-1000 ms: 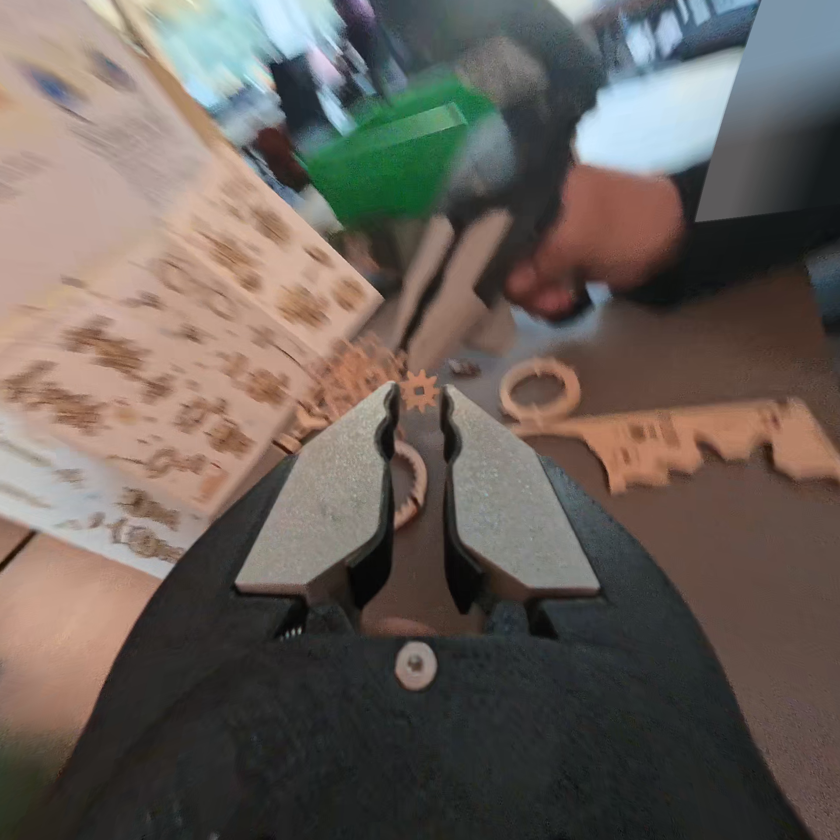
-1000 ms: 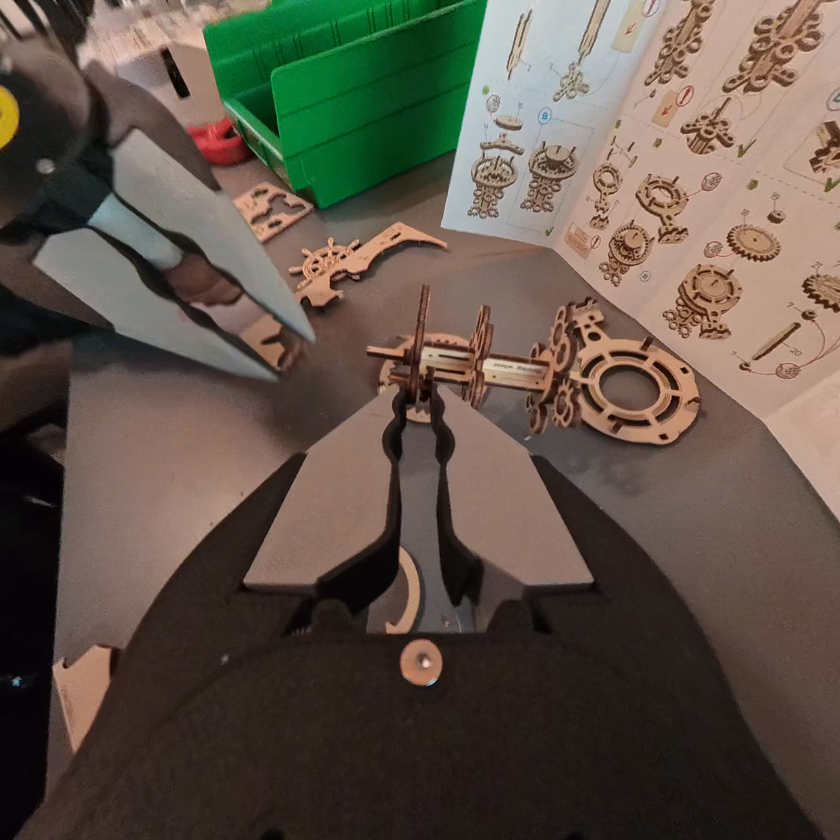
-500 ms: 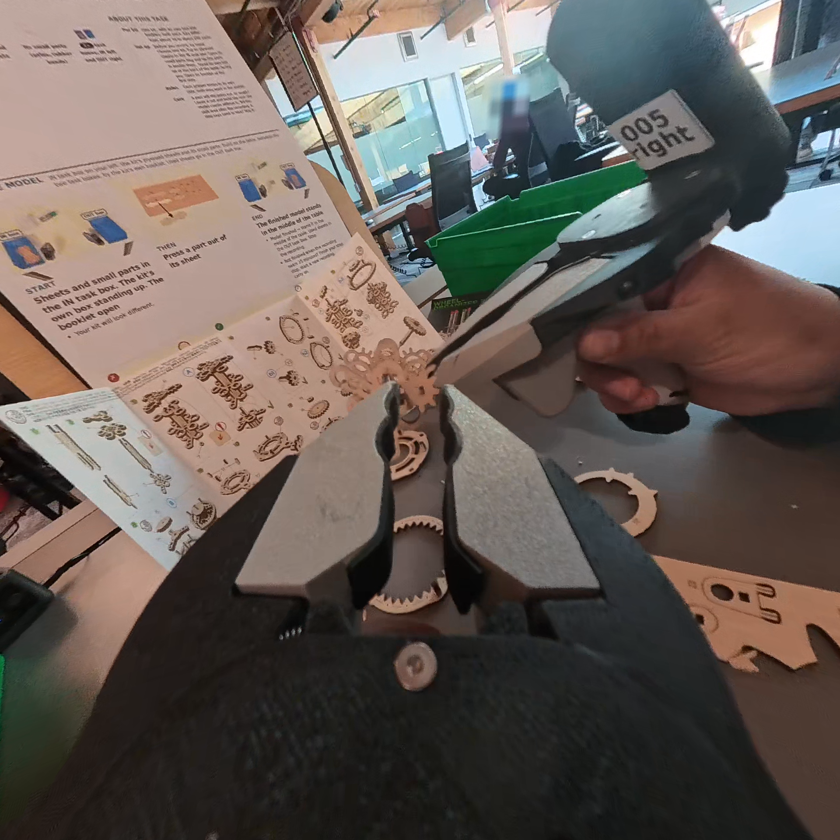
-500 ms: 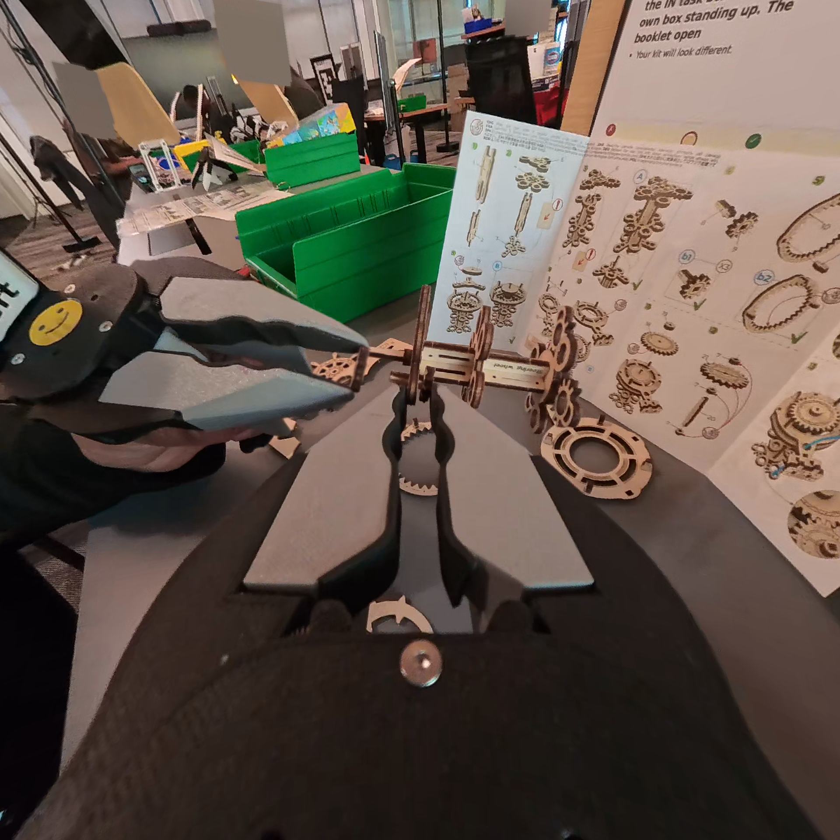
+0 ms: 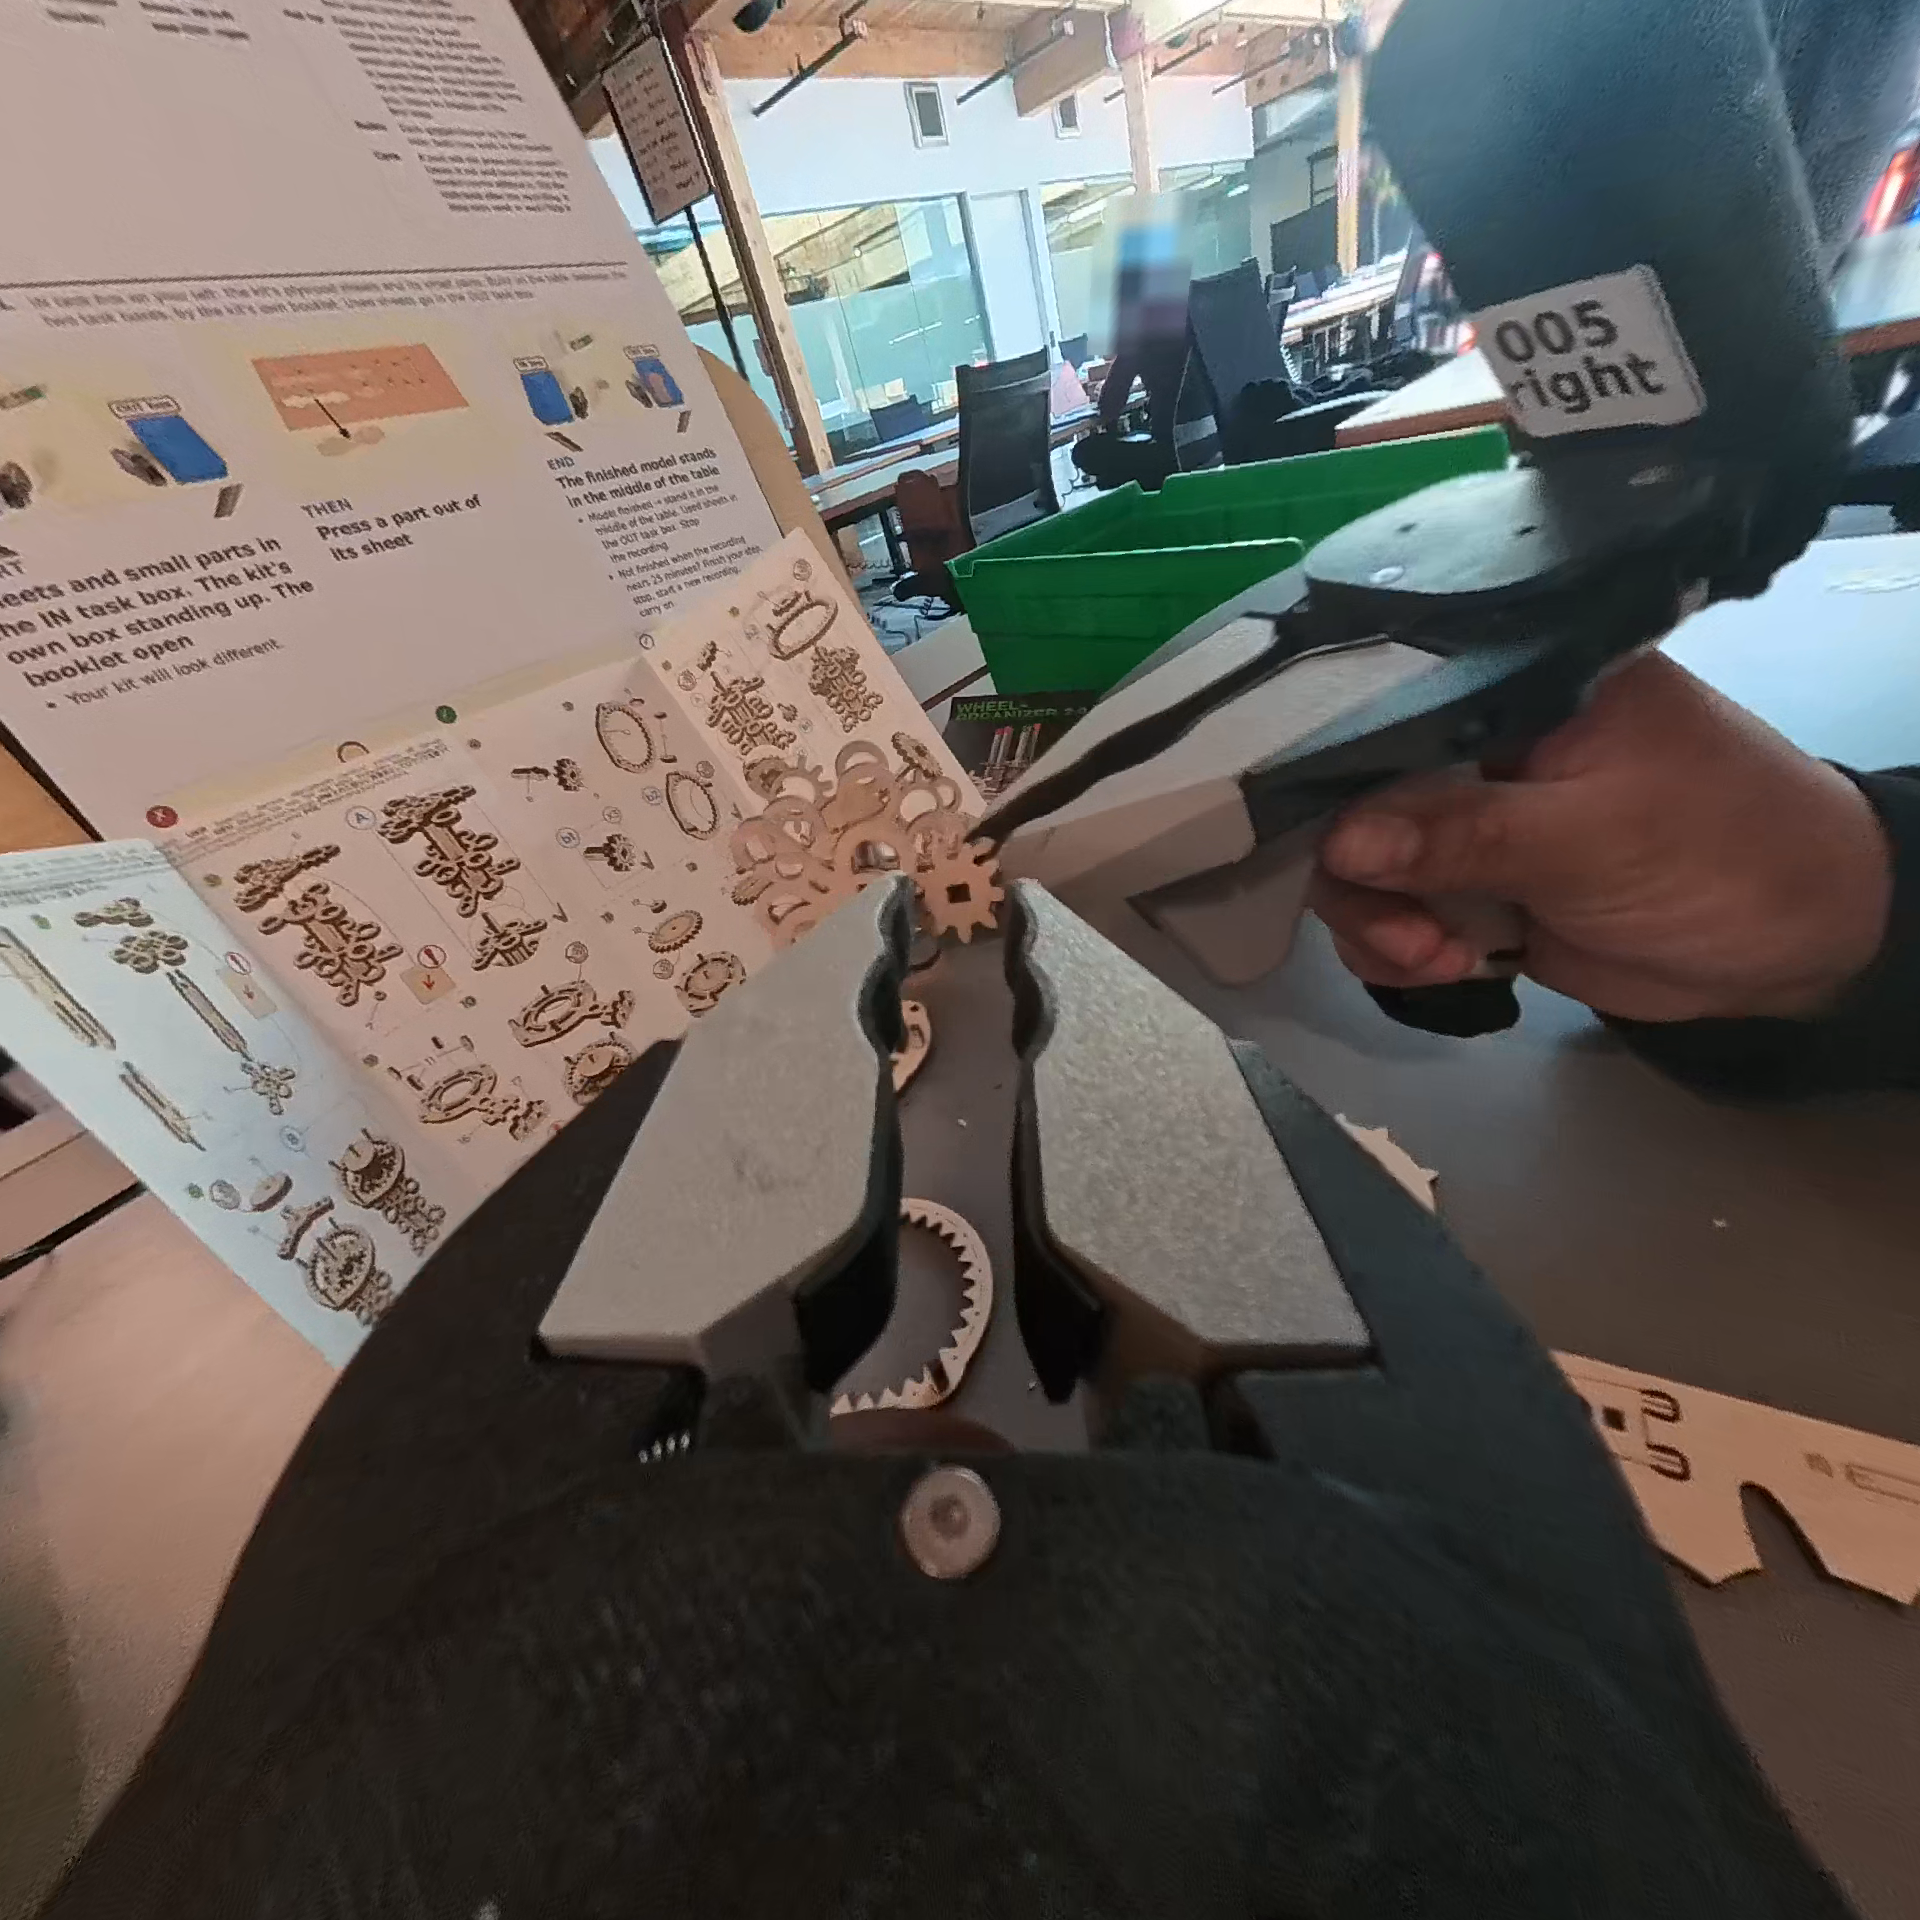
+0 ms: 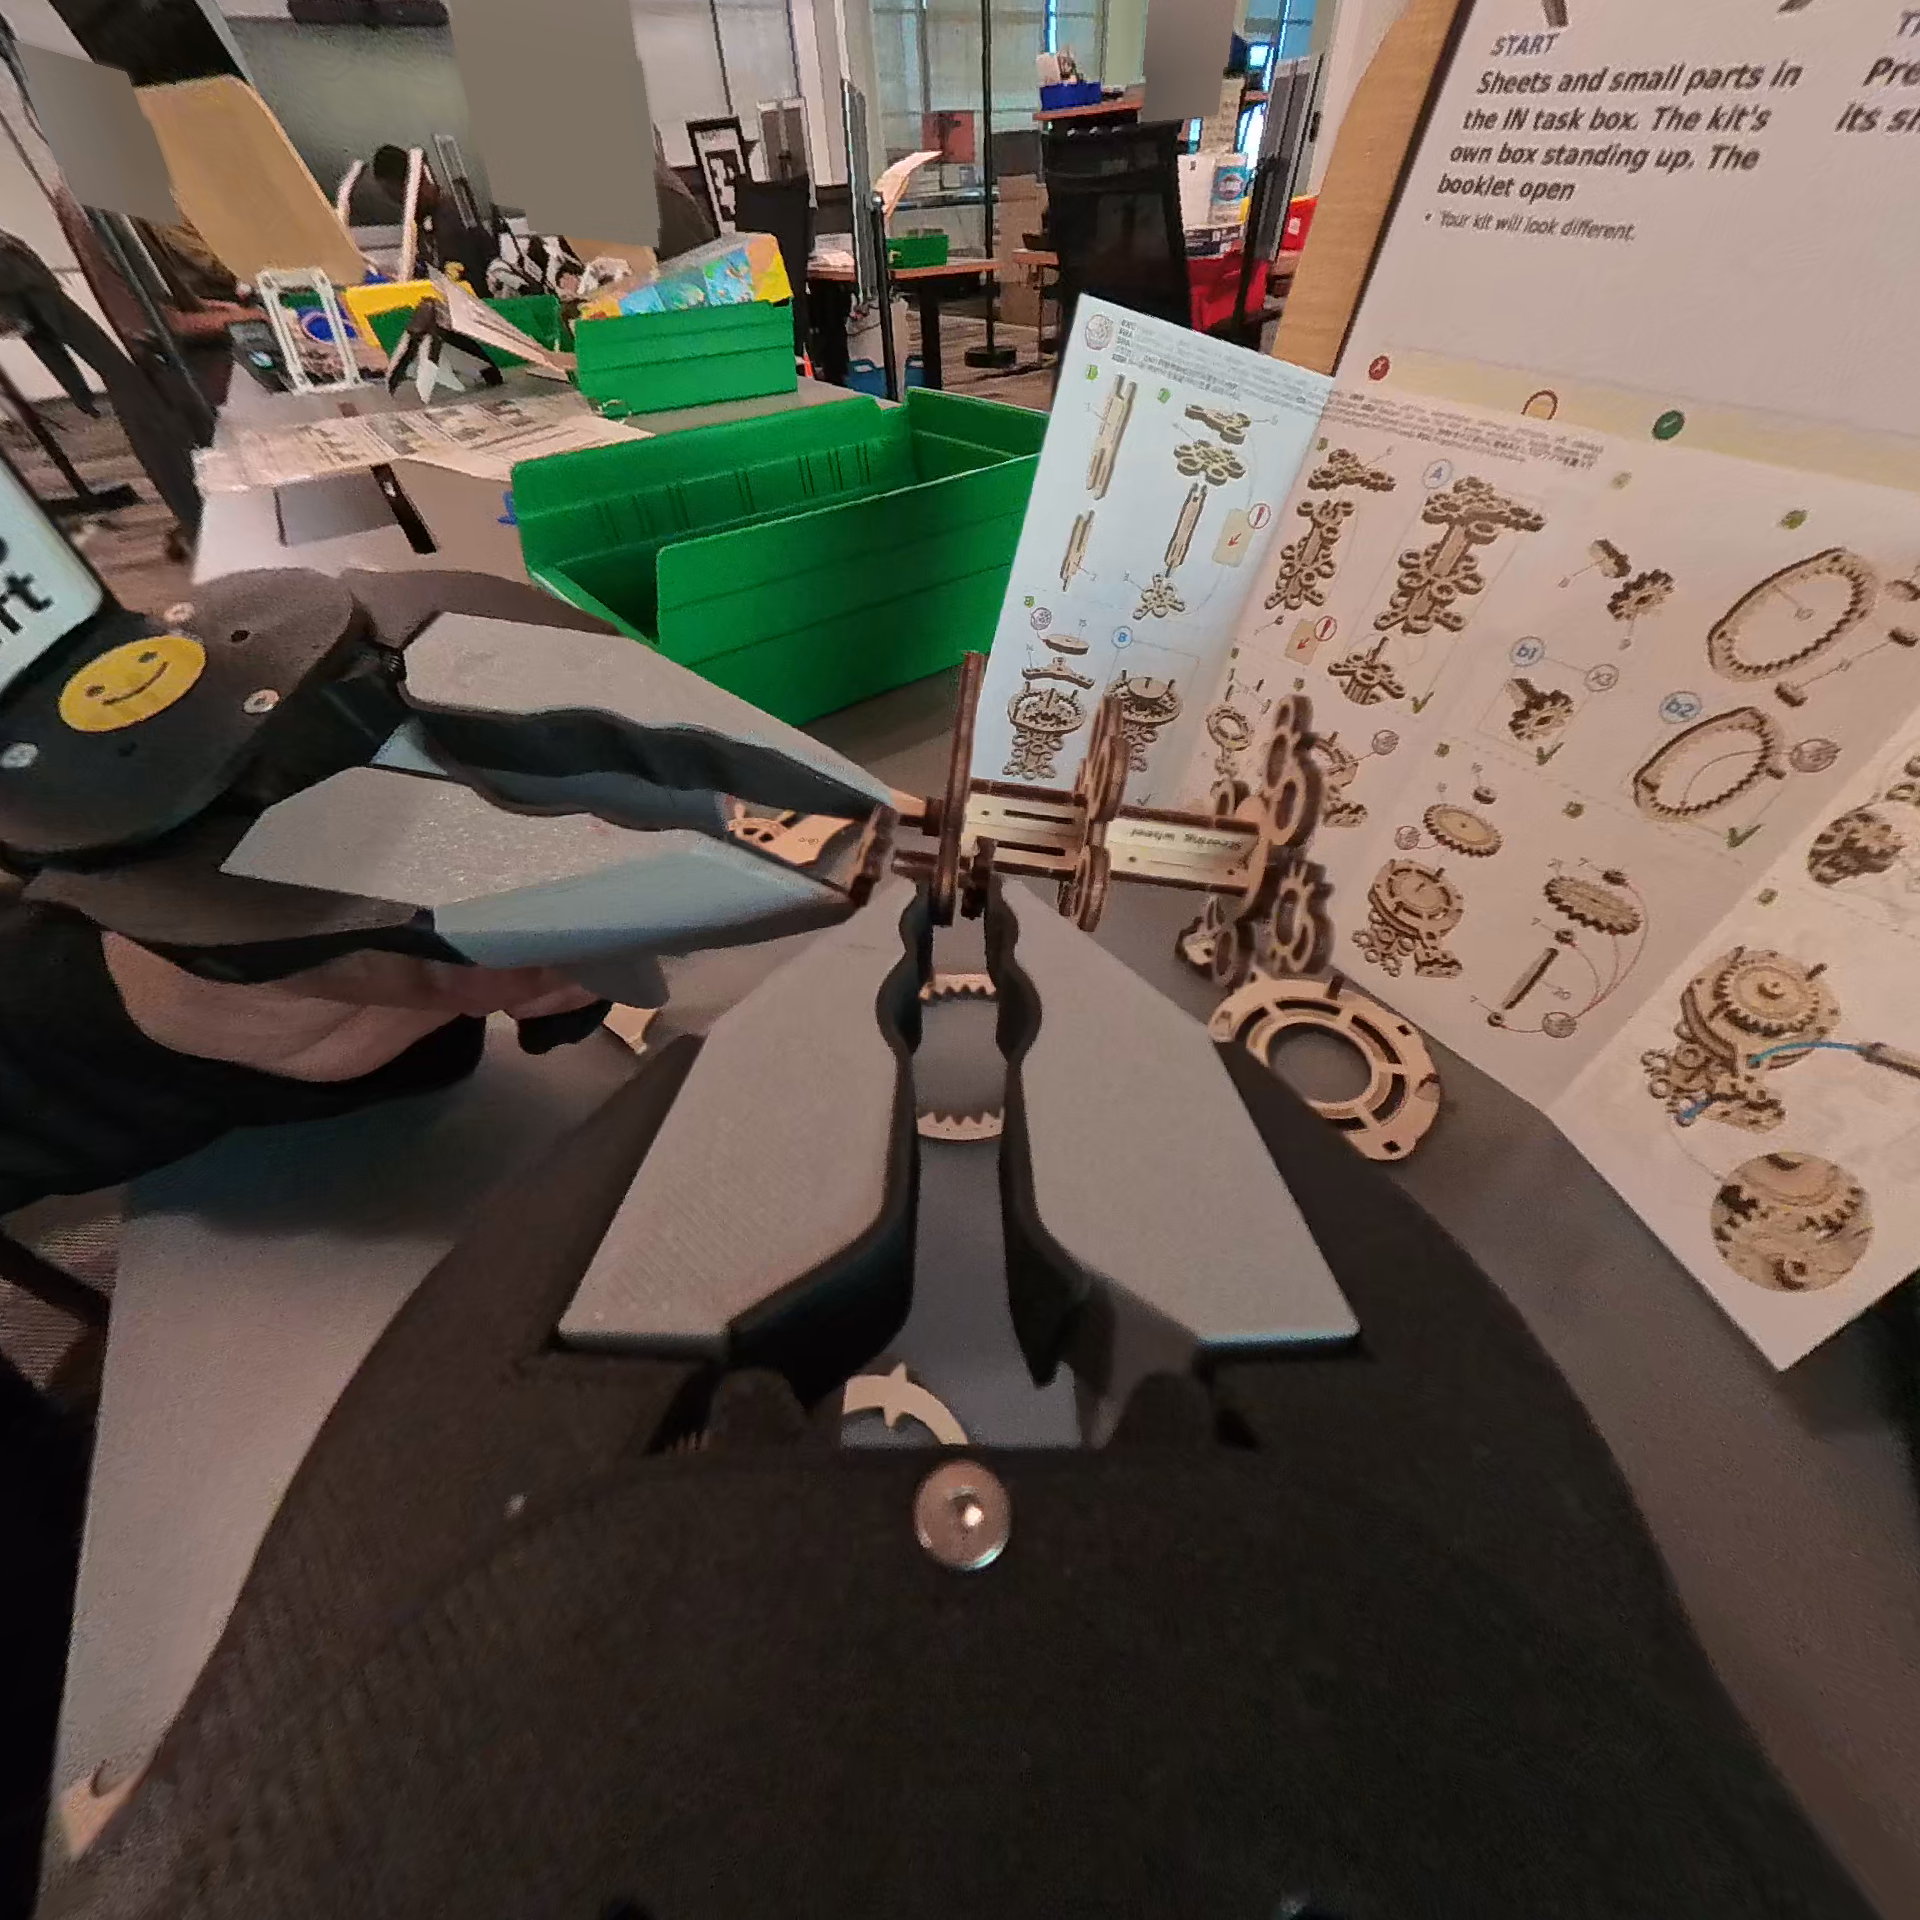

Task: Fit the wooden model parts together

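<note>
My left gripper [image 5: 958, 914] is shut on a small wooden gear [image 5: 961, 894] with a square hole, held at its fingertips. My right gripper [image 6: 958, 914] is shut on a disc of a wooden axle assembly [image 6: 1101, 831] and holds it level above the table. In the right wrist view the left gripper [image 6: 873, 836] comes in from the left, and the gear sits at the axle's left end. In the left wrist view the right gripper [image 5: 987, 831] reaches in from the right, just above the gear, with the assembly's discs [image 5: 821, 842] behind.
A toothed wooden ring [image 6: 956, 1049] lies on the grey table under the grippers. A round cut-out plate [image 6: 1335, 1070] lies to the right. An open instruction booklet [image 6: 1507, 727] stands behind, a green bin [image 6: 790, 561] farther back. A scrap wooden sheet [image 5: 1766, 1496] lies at right. The tips of both grippers are at nearly the same place.
Both grippers have lifted off the table. The left gripper has carried the small gear across to the left end of the axle that the right gripper holds.
</note>
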Motion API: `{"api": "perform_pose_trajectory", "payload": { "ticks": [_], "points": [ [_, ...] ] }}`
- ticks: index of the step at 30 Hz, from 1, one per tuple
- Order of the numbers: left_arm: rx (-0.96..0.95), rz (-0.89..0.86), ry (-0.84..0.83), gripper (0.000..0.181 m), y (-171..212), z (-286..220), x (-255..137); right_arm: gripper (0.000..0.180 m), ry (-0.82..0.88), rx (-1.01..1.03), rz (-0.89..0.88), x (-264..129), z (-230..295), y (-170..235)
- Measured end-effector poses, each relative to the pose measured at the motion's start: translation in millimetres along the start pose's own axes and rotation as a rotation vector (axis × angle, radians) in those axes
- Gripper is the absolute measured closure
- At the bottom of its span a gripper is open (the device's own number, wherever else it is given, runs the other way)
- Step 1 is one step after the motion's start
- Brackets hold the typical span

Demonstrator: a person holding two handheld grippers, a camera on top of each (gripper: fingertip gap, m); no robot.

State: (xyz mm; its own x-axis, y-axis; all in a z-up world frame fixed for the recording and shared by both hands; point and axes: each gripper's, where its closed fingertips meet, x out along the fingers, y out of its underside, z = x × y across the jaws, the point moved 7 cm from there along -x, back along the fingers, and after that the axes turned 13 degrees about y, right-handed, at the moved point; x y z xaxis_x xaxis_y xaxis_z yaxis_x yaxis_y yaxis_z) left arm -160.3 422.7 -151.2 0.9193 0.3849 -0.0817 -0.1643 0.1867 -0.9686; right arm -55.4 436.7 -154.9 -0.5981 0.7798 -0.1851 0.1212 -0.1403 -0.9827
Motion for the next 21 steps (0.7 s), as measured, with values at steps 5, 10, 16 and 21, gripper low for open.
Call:
{"api": "perform_pose_trajectory", "payload": {
  "ticks": [5,10,16,21],
  "points": [
    [-0.043,-0.018,0.014,0.168,2.0,3.2,-1.0,0.174,0.062,-0.103,-0.004,0.3,5.3,-0.1],
    [-0.059,-0.054,0.03,0.168,1.6,4.1,-2.8,0.174,0.052,-0.1,-0.014,0.1,6.2,-1.4],
    [0.0,-0.068,0.011,0.168,-0.9,2.6,-8.0,0.173,-0.017,-0.018,-0.028,0.3,8.4,-3.5],
    [-0.008,-0.051,0.011,0.168,-0.1,4.6,-10.8,0.173,-0.071,0.048,-0.011,4.6,9.0,-2.1]
  ]
}}
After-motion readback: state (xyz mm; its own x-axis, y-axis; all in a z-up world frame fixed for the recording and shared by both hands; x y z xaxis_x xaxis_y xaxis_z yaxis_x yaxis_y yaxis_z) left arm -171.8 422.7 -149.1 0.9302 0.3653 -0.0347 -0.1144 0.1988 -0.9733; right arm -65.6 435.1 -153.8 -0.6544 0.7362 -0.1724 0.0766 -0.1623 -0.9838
